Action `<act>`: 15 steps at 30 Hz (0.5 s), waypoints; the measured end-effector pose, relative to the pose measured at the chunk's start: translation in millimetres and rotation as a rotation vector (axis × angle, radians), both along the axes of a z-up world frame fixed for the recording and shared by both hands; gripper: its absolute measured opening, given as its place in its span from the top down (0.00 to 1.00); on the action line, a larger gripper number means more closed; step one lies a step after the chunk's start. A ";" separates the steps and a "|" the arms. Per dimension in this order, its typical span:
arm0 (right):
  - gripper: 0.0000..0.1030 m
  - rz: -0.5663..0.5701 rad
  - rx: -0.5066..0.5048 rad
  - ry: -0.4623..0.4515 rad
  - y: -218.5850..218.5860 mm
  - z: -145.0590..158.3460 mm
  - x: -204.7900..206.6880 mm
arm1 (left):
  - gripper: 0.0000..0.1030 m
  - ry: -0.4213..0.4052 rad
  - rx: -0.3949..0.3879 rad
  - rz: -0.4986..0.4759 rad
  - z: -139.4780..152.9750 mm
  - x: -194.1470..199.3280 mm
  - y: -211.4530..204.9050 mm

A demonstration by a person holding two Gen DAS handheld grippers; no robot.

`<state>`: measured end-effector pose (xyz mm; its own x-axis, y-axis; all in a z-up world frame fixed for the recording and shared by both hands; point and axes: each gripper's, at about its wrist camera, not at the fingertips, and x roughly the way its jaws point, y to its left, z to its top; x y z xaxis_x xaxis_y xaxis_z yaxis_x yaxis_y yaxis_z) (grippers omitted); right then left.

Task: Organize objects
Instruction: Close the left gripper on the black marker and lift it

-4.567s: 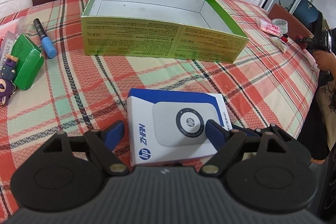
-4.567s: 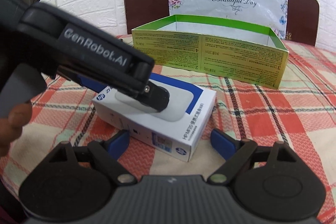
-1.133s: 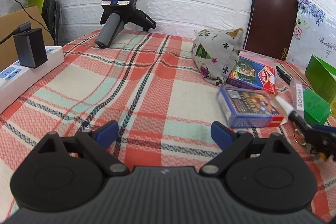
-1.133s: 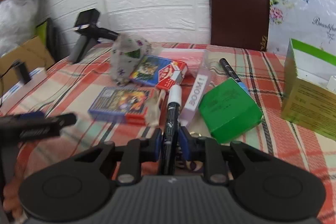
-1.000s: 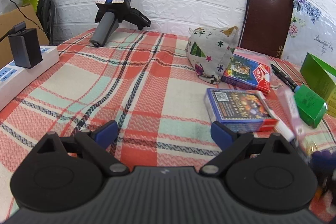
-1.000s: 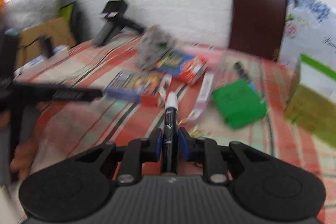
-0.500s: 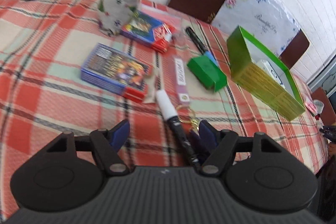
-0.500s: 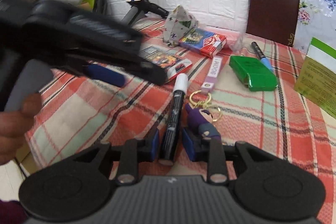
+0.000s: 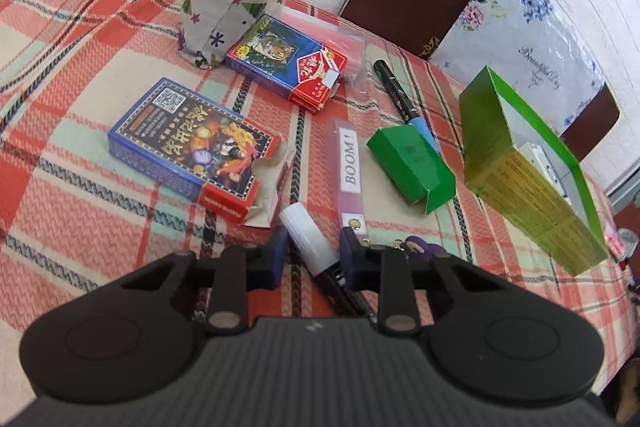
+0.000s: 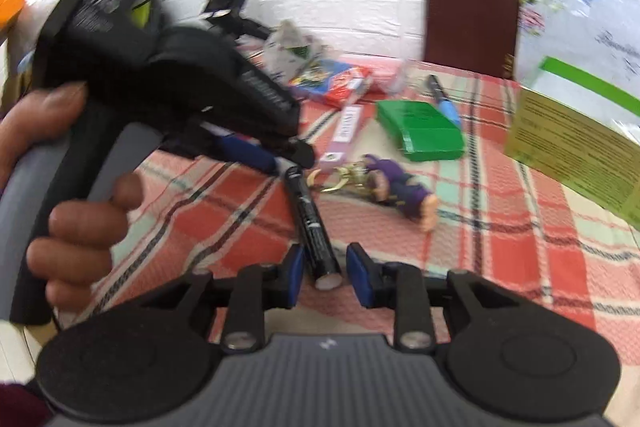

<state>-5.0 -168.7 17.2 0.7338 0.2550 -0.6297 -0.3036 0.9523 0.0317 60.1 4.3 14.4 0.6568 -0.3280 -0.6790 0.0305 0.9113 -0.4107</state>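
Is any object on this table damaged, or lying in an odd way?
Yes. The blue card box has a torn, open flap at its red end. Also, one marker sits between both hand-held grippers, left at the white cap, right at the tail.

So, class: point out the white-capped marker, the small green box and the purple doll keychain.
white-capped marker (image 9: 308,233), left wrist view, white cap
small green box (image 9: 410,161), left wrist view, top face
purple doll keychain (image 10: 400,185), right wrist view, body
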 end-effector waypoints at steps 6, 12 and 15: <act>0.82 0.147 -0.025 -0.028 17.5 2.6 -17.9 | 0.78 0.041 -0.067 0.060 10.3 -25.4 29.5; 0.83 0.200 -0.004 0.077 -20.8 7.6 -24.0 | 0.77 0.133 -0.052 0.010 5.3 -30.6 -2.6; 0.83 0.160 -0.023 0.093 -53.8 8.8 -40.5 | 0.76 0.144 -0.034 -0.095 6.2 -31.8 -43.3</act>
<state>-45.5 -222.5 25.9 0.6233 0.3485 -0.7000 -0.4476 0.8930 0.0460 28.2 -38.9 20.5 0.5180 -0.4084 -0.7516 0.0546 0.8927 -0.4474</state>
